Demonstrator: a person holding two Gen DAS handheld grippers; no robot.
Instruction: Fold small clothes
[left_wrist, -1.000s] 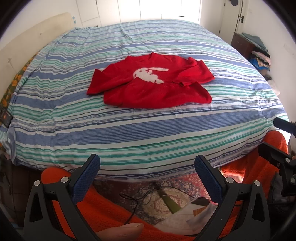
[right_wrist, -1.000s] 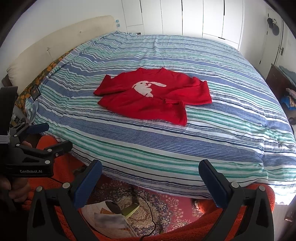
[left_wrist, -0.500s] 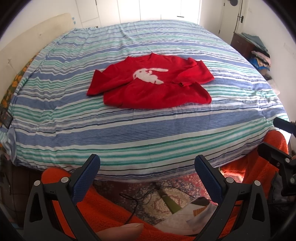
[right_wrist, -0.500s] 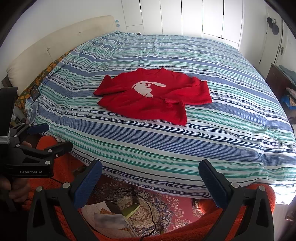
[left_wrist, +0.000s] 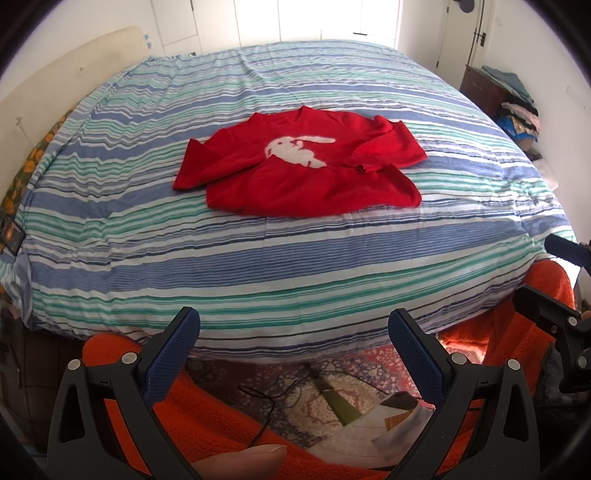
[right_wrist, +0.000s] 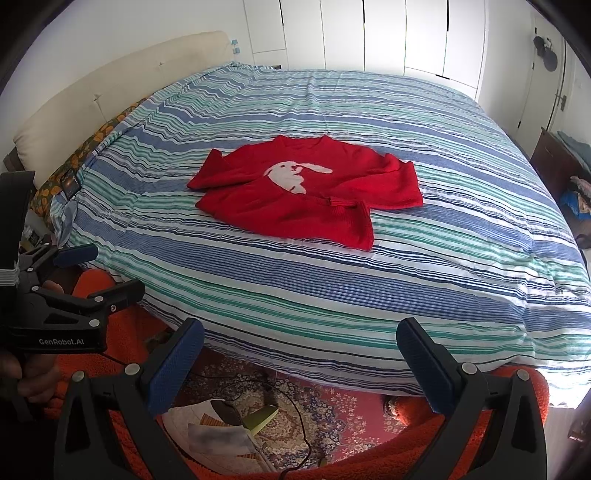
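Note:
A small red sweater (left_wrist: 306, 168) with a white rabbit on the chest lies face up in the middle of the striped bed (left_wrist: 258, 258), its sleeves partly tucked over the body. It also shows in the right wrist view (right_wrist: 303, 192). My left gripper (left_wrist: 293, 332) is open and empty, held off the near edge of the bed. My right gripper (right_wrist: 299, 343) is open and empty, also off the near edge. Each gripper shows from the side in the other's view: the left gripper (right_wrist: 99, 271) and the right gripper (left_wrist: 543, 273).
The bed (right_wrist: 332, 295) has a cream headboard (right_wrist: 110, 92) at the left. An orange fleece (left_wrist: 221, 424) lies below the grippers. A patterned rug (right_wrist: 295, 398) with papers and a cable is on the floor. A dark dresser (left_wrist: 484, 88) with piled clothes stands at the right.

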